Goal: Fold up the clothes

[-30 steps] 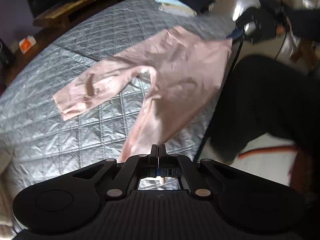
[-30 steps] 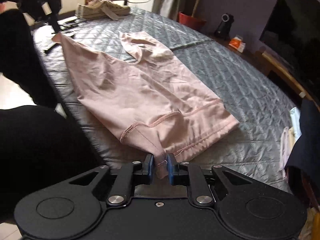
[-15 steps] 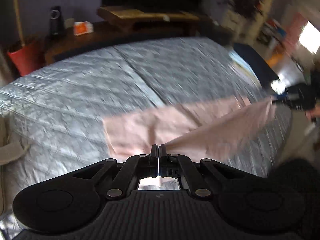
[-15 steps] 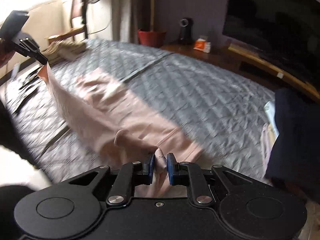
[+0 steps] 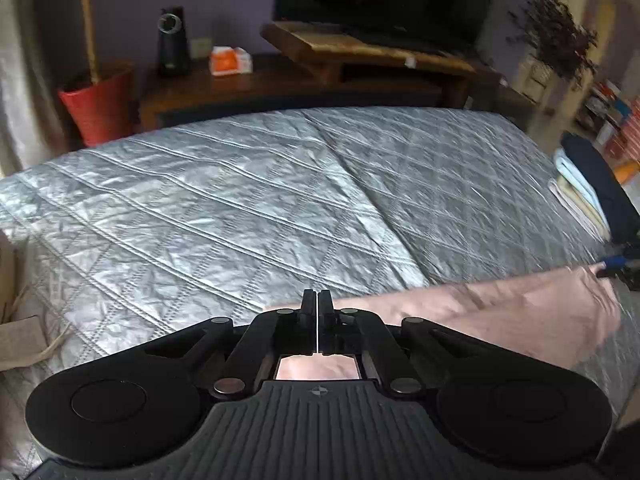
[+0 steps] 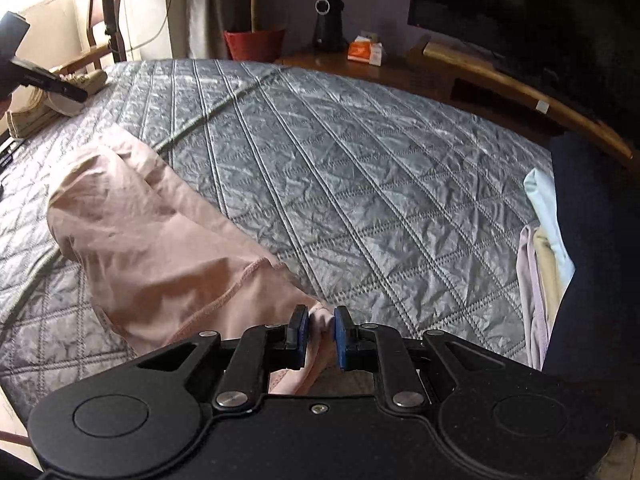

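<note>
Shirt [image 6: 152, 248], pink, runs lengthwise between my two grippers along the near edge of the bed [image 5: 248, 200], bunched in folds, part of it lifted off the quilt. My right gripper [image 6: 319, 326] is narrowly closed on a bunched hem end. My left gripper [image 5: 317, 312] is fully closed on the other end, though the cloth at its tips is hidden by the gripper body. A stack of folded clothes [image 6: 544, 248] sits at the bed's right edge, partly cut off behind a dark shape I cannot make out.
</note>
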Demonstrator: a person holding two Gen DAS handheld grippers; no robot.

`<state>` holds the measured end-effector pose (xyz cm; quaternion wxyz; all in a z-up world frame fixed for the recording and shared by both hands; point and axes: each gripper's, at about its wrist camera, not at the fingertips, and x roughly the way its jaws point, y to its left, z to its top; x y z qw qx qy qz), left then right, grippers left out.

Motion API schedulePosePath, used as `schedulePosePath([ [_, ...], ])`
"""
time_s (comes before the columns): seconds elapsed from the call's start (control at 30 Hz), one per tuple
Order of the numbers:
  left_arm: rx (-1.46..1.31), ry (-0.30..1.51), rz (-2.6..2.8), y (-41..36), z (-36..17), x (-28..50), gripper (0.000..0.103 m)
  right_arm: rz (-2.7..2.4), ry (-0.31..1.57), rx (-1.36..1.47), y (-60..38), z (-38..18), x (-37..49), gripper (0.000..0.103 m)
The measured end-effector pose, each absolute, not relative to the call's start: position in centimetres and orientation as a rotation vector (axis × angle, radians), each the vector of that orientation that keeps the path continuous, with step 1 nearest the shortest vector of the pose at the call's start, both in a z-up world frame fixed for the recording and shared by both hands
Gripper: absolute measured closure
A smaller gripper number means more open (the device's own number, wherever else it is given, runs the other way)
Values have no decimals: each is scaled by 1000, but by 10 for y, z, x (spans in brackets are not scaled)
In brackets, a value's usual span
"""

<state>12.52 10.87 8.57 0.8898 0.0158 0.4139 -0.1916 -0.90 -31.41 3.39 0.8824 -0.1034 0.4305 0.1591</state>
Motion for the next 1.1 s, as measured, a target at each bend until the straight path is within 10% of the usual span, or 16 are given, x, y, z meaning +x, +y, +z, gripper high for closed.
schedulePosePath([
  [0.2,-119,853,-246,119,78,134,80,261,944,-201,-322,26,-6,75],
  [0.37,-138,760,-145,128,109,125,31,195,864,-227,-308,45,-6,65],
  [1.1,-397,677,97,207,126,99,33,865,887,-298,-10,31,117,58],
])
